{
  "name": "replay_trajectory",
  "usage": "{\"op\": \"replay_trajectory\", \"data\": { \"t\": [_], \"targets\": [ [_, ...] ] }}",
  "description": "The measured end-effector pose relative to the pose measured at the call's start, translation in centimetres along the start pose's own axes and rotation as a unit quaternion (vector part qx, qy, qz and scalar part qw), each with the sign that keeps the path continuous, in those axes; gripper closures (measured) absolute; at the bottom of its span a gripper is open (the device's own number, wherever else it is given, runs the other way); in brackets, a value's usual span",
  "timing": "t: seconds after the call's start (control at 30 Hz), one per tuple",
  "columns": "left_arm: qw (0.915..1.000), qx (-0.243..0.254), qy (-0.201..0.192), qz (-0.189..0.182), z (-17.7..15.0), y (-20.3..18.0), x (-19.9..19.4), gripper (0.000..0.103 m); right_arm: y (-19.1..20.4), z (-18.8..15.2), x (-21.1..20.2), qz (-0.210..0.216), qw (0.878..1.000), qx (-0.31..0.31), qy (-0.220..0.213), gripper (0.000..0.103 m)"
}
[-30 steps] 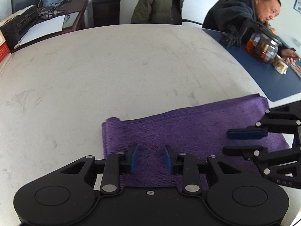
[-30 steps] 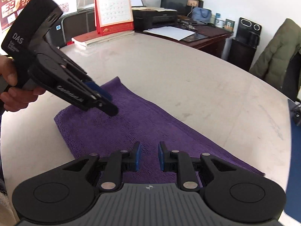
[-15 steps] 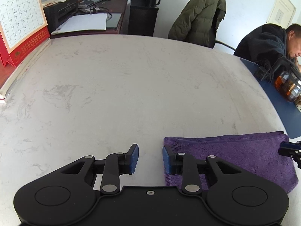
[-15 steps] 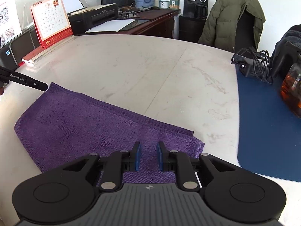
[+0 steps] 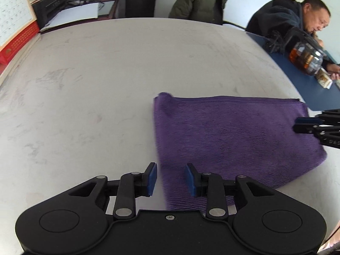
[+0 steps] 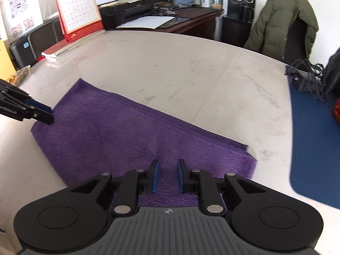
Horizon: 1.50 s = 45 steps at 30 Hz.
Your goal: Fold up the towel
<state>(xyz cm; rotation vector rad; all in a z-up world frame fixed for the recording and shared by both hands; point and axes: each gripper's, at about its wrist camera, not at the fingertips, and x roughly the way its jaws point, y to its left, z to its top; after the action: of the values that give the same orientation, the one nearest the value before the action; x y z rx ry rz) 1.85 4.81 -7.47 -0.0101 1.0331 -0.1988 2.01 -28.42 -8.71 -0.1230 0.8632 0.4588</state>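
A purple towel (image 5: 233, 138) lies folded into a long flat strip on the pale table (image 5: 106, 85). My left gripper (image 5: 171, 178) hovers over the strip's left end; its jaws are open and straddle the towel's left edge without pinching it. In the right wrist view the towel (image 6: 127, 131) runs from far left to near right. My right gripper (image 6: 166, 176) stands over its right end, with a narrow gap between the blue pads and nothing held. Each gripper shows in the other's view: the right gripper (image 5: 306, 125) at the towel's right end, the left gripper (image 6: 42, 114) at its left end.
A blue mat (image 6: 314, 148) covers the table's right side, with a glass teapot (image 5: 308, 59) and black cables (image 6: 306, 78) on it. A person (image 5: 286, 14) sits behind it. A red desk calendar (image 6: 78, 14) and books stand at the far left. A green jacket (image 6: 282, 21) hangs over a chair.
My left gripper has moved from the towel's middle to its left end. My right gripper has shifted to the right end. The two grippers now stand far apart.
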Motion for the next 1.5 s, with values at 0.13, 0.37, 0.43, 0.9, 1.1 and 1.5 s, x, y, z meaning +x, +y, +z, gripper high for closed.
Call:
{"op": "replay_trajectory", "data": {
  "t": [0.13,0.37,0.43,0.9,1.1,1.5],
  "targets": [
    [0.9992,-0.009,-0.037,-0.011,0.9,-0.1,-1.7,0.076,-0.3,0.0,-1.1,-0.015,1.000,0.004,-0.009,0.082],
    [0.9969,0.049,-0.025,-0.056,4.4,-4.5,2.5,0.074,3.9,1.3,1.8,0.029,0.996,-0.083,-0.014,0.083],
    [0.9974,0.050,-0.019,-0.047,5.0,-4.3,3.9,0.074,3.6,1.7,2.3,0.027,0.996,-0.086,-0.020,0.085],
    [0.9987,0.019,-0.035,-0.033,5.7,-2.8,2.5,0.075,-3.3,2.5,1.3,-0.015,0.999,0.010,-0.047,0.083],
    [0.9967,0.044,-0.004,-0.068,1.6,-5.5,0.8,0.073,1.5,0.2,-0.8,0.043,0.997,-0.042,-0.039,0.083],
    [0.9983,0.043,-0.003,-0.039,-0.7,-3.5,0.1,0.070,-0.8,-4.3,-3.5,-0.032,0.999,-0.009,-0.009,0.079]
  ]
}}
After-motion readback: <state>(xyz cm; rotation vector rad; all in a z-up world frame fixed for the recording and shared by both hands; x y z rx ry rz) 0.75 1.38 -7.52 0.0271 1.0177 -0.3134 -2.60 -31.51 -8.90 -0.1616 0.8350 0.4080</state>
